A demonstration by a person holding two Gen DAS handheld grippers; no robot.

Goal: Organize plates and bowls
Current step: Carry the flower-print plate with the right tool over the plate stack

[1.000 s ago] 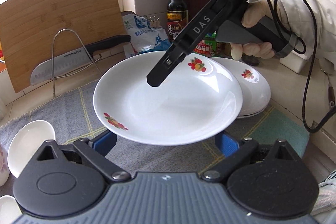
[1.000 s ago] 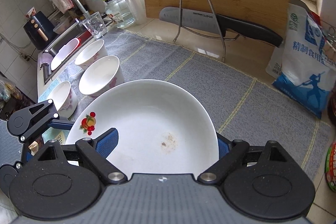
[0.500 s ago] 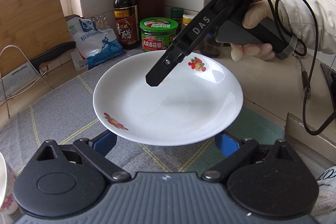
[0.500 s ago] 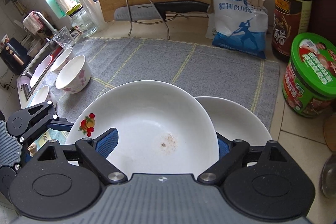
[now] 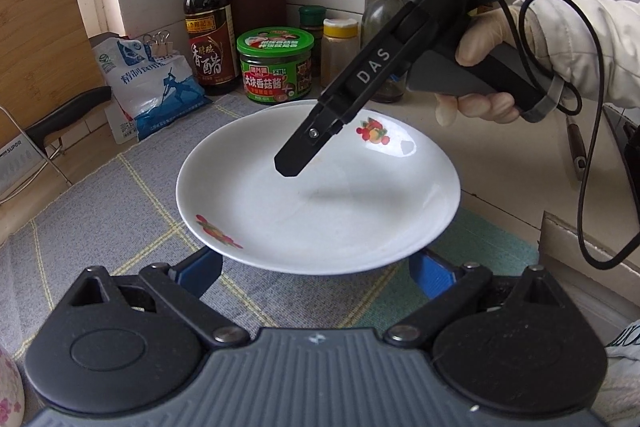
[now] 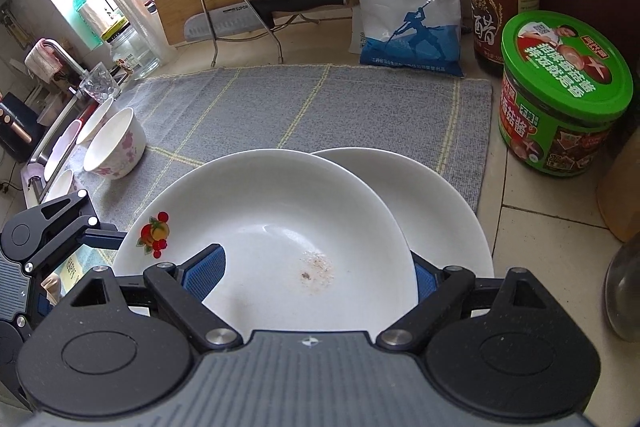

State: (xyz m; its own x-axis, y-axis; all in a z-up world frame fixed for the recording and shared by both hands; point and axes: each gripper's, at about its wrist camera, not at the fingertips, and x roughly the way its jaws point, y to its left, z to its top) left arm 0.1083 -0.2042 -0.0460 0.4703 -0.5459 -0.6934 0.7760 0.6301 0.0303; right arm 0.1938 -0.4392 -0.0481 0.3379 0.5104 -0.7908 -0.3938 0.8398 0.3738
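The plate [image 6: 280, 227], grasped across its rim by both the left tongs [image 5: 316, 267] and right tongs [image 6: 316, 271], has travelled over the stacked plates [image 6: 432, 203] just beyond the right tongs, apparently to be nested there.

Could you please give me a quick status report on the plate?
Both grippers, left and right, shut on the plate. Hovering above stacked plate. Nothing between.

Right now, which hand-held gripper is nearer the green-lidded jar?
Right. The right hand-held gripper has the jar just ahead on its right; the left hand-held gripper sits across the plate from it.
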